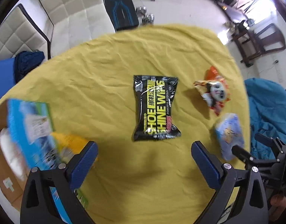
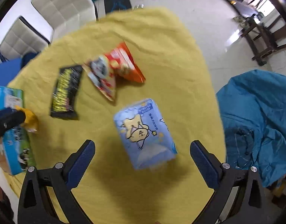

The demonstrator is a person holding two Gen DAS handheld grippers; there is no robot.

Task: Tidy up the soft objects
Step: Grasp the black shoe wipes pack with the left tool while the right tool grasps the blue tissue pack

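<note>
Both grippers hang above the yellow-covered desk [image 2: 180, 59] with jaws spread wide, holding nothing. Right gripper [image 2: 142, 155] sits over the pale blue tissue pack [image 2: 144, 132], near the desk's right edge; it looks light and squashy, best pinched across its long sides. Left gripper [image 1: 144, 156] faces the black wipes pouch [image 1: 155, 108] mid-desk, likely slick film, so take it across the middle.

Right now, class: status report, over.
Left gripper open, above shoe shine wipes. Right gripper open, over blue tissue pack. Nothing in the way.
</note>
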